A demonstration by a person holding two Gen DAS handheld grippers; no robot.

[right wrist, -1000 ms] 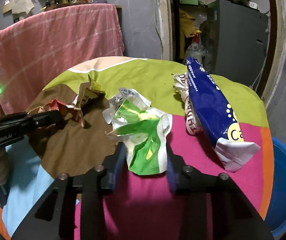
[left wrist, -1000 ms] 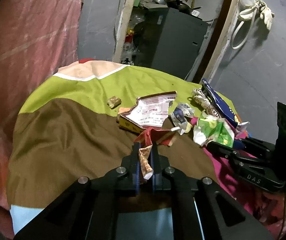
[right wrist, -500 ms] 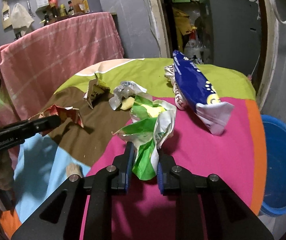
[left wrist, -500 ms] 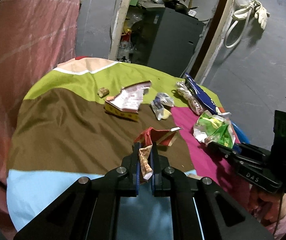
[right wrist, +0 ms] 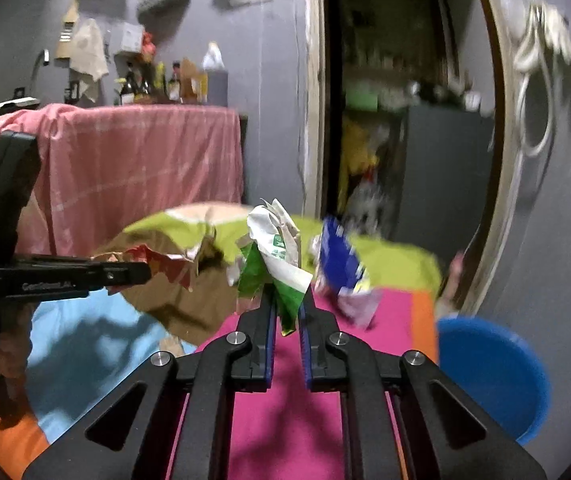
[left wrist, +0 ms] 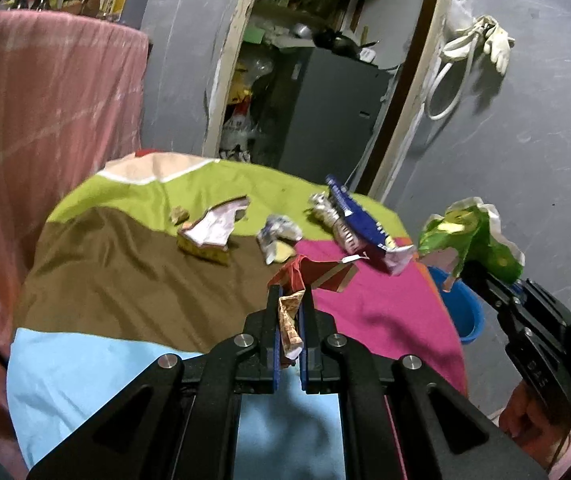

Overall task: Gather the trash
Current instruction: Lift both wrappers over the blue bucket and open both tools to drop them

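Two claws lifted, right claw (right wrist: 286, 312) now clamping green wrapper (right wrist: 275, 264), table farther.

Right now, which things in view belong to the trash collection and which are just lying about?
Part of the job:
- green wrapper, gripped in the right gripper
- red wrapper, gripped in the left gripper
- blue packet, torn carton, crumpled wrapper, on the tablecloth
- blue basin

Just lying about:
- white gloves on the wall
- bottles
- pink cloth

Crumpled green-white wrapper (right wrist: 275, 258) and red torn wrapper (left wrist: 309, 272), each aloft; blue packet (left wrist: 355, 220) on tablecloth.
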